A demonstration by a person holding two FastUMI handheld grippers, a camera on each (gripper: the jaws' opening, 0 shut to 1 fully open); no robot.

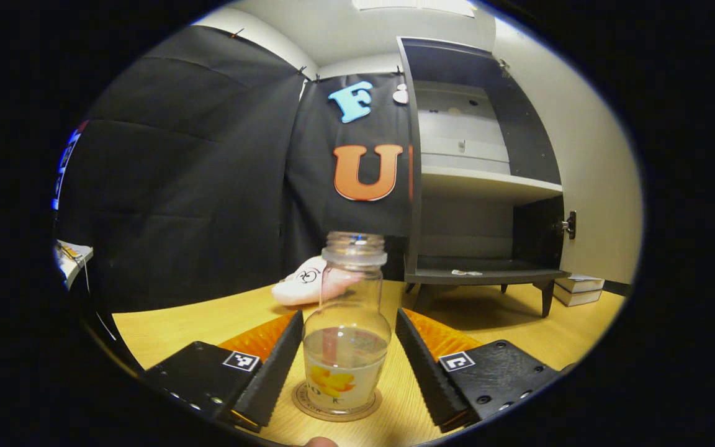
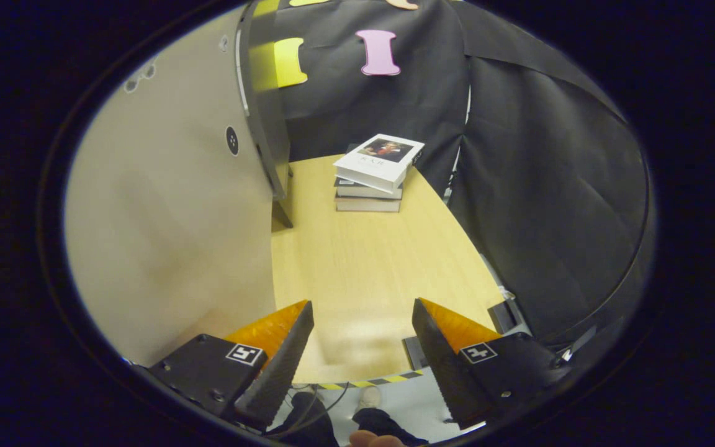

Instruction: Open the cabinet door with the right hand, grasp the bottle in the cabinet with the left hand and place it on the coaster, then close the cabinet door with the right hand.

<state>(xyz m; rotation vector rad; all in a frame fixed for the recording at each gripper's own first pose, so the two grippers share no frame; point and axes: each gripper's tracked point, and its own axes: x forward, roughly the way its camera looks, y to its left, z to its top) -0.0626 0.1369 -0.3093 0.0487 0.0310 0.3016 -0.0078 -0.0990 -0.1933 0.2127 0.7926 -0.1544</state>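
A clear glass bottle [image 1: 346,347] with a flower label and some liquid stands upright on a round coaster [image 1: 302,403] on the wooden table. My left gripper [image 1: 349,323] is open, a finger on each side of the bottle with a thin gap. Behind it the dark cabinet [image 1: 481,186] stands with its shelves bare and its pale door [image 1: 587,186] swung wide. In the right gripper view that door [image 2: 171,236] rises close on the left, with a round dark knob [image 2: 232,140]. My right gripper [image 2: 362,323] is open and holds nothing, just right of the door.
A stack of books [image 2: 376,174] lies on the table [image 2: 364,261] beyond the door; it also appears as books [image 1: 575,290] past the cabinet's legs. A pink and white soft item [image 1: 305,288] lies behind the bottle. The table's front edge and a person's shoe [image 2: 370,397] lie below my right gripper.
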